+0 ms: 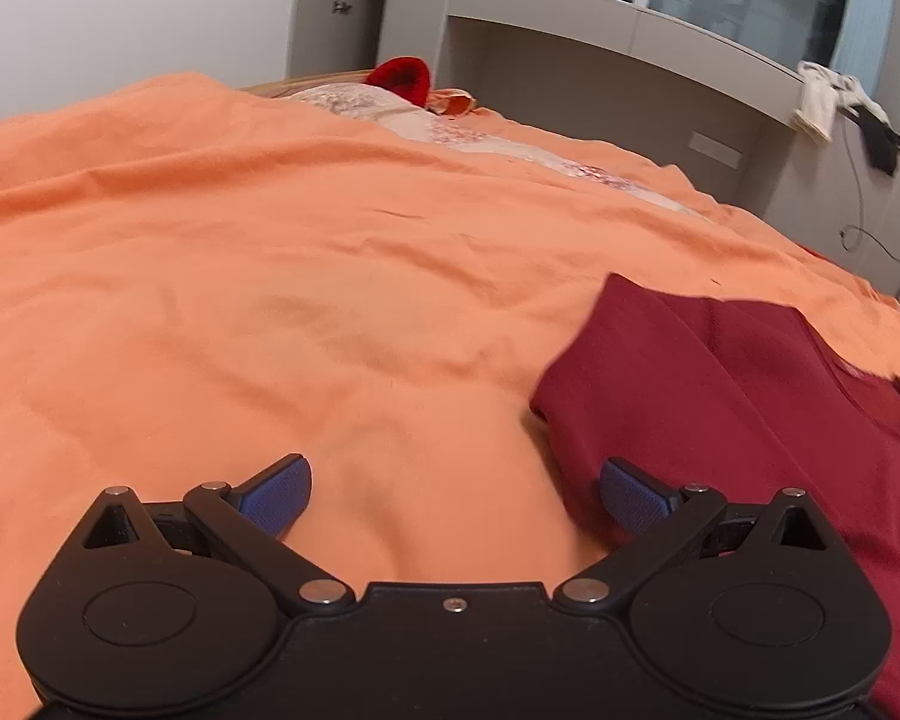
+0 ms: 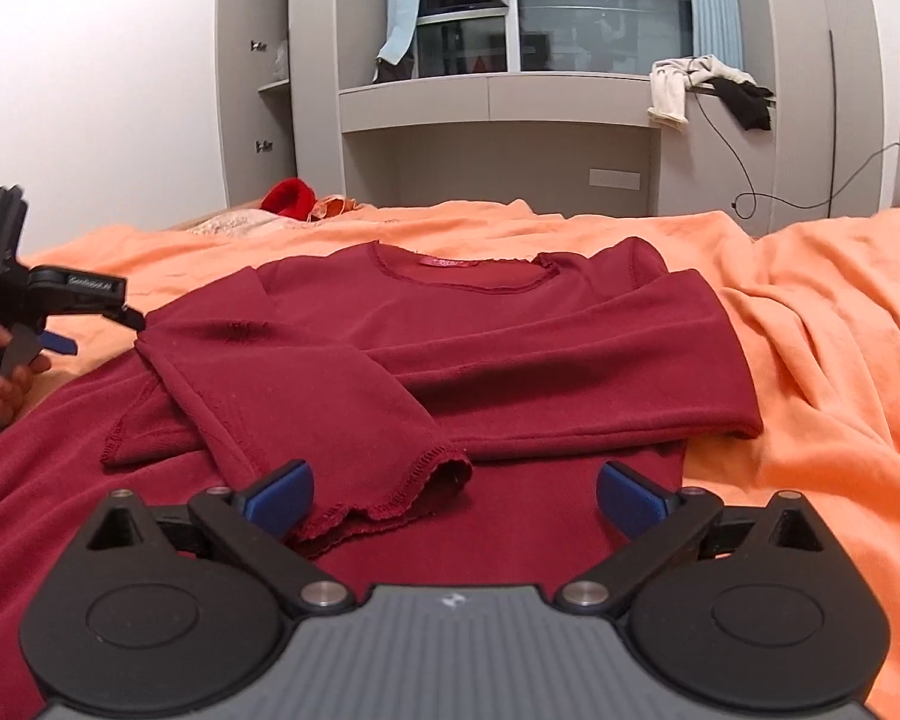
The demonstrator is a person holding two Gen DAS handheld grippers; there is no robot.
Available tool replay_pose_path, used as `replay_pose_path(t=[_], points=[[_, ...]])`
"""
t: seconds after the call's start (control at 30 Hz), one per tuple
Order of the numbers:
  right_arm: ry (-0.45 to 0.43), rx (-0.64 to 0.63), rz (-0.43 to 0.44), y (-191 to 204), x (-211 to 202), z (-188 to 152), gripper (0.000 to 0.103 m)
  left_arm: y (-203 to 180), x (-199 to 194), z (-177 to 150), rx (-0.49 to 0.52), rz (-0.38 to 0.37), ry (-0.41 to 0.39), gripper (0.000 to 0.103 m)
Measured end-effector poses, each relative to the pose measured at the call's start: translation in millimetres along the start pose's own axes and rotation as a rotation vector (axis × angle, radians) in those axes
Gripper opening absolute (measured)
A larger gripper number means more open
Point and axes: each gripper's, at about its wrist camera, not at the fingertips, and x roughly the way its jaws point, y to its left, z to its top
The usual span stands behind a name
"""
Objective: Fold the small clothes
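Observation:
A dark red long-sleeved top lies flat on the orange bedspread, neck away from me, both sleeves folded across the chest. My right gripper is open and empty, just above the top's lower part, near the cuff of one sleeve. My left gripper is open and empty at the top's left edge, over the orange bedspread. It also shows in the right wrist view at the far left, held by a hand.
A bright red item and a patterned pillow lie at the bed's far end. A grey shelf unit stands behind, with clothes hanging on it and a cable dangling.

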Motion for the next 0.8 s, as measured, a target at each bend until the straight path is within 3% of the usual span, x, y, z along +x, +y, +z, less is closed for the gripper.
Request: replay_pose_path(t=[0.13, 0.33, 0.57, 0.8], points=[[-0.036, 0.018, -0.013, 2, -17, -7, 0.103, -2, -33, -16, 0.057, -0.008, -0.037, 0.102], [-0.164, -0.003, -0.023, 11, -64, -30, 0.103, -5, -91, -55, 0.133, -0.045, -0.121, 0.102], [-0.203, -0.068, -0.02, 25, -117, -57, 0.103, -9, -147, -104, 0.239, -0.022, -0.213, 0.102], [-0.161, -0.284, 0.013, 52, -155, -81, 0.103, -13, -212, -142, 0.257, -0.167, -0.233, 0.102]])
